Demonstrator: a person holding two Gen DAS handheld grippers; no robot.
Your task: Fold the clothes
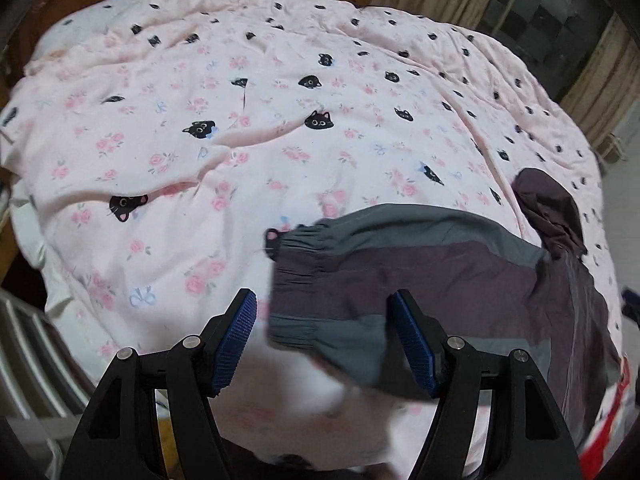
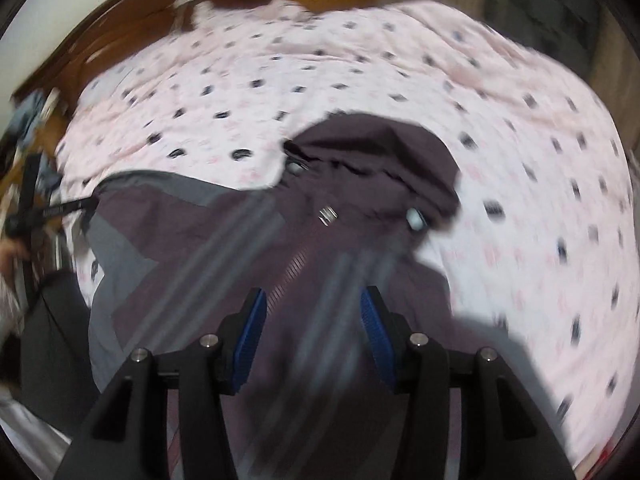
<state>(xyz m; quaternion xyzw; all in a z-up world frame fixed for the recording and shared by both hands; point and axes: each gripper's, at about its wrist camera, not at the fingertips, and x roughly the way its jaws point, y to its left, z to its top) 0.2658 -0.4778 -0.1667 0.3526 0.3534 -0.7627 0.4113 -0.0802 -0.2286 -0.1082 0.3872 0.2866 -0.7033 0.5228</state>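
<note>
A purple and grey jacket [image 1: 460, 284] lies spread on a bed covered by a pink quilt [image 1: 240, 128] with black cat faces and small roses.

In the left wrist view the jacket fills the area from 3 to 5 o'clock. Its sleeve reaches toward the centre and ends in a gathered cuff [image 1: 298, 264], just above the left gripper [image 1: 323, 340]. The hood [image 1: 548, 204] lies at 3 o'clock, a little rumpled. The jaws of the left gripper stand well apart. The edge of the sleeve lies in the gap between the blue pads [image 1: 238, 340], but the pads do not press on it, so this gripper holds nothing.

The right wrist view is blurred. Here the jacket [image 2: 248, 248] is at the centre and runs down to 6 o'clock, with the hood [image 2: 376, 160] just above the middle and the grey sleeve part stretching to 9 o'clock. The right gripper [image 2: 313, 332] hangs over the body of the jacket. Its jaws are about half open, and the cloth shows between the blue pads [image 2: 250, 344]. I cannot tell from this blurred picture if the pads touch the cloth; they do not seem to pinch it.

At 9 o'clock in this view a part of the left gripper [image 2: 28, 200] and a hand [image 2: 10, 252] on it show at the edge. A wooden headboard [image 2: 132, 12] stands behind the quilt [image 2: 520, 160] at 11 o'clock.
</note>
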